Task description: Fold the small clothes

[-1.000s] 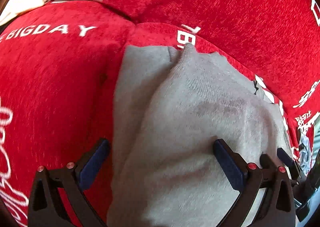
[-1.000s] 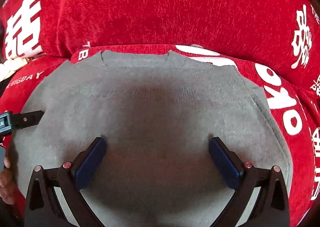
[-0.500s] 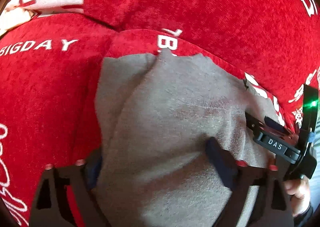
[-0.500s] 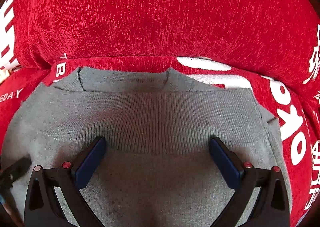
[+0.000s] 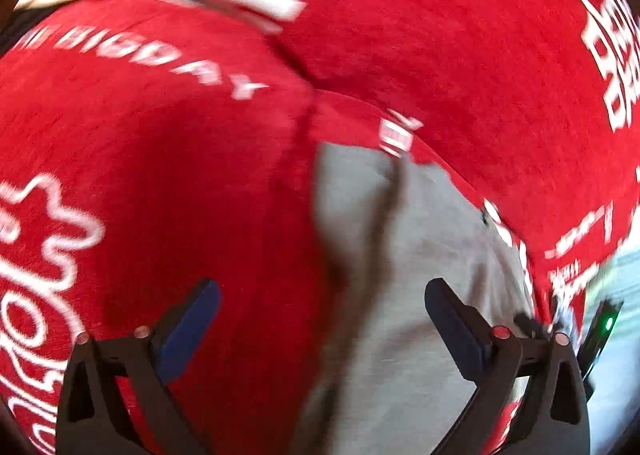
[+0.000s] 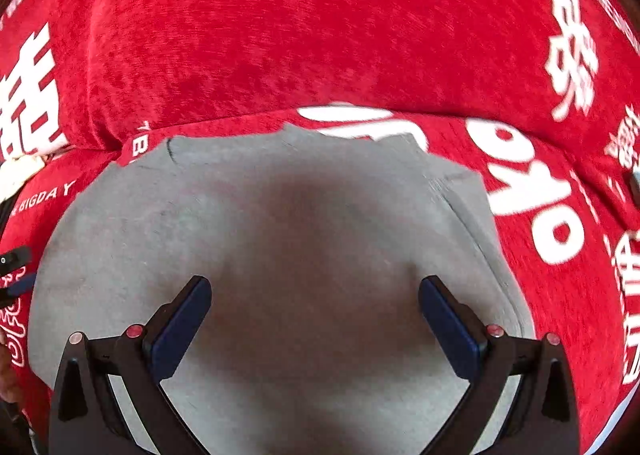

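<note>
My right tool (image 6: 315, 291) gapes wide, grey garment (image 6: 280, 239) flat directly under and ahead. My left tool (image 5: 320, 295) too, garment (image 5: 420, 275) beneath its right finger, red cover (image 5: 180, 175) under its left.

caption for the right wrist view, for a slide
Open right gripper poised over a folded grey garment lying on a red printed sofa cover.
</note>
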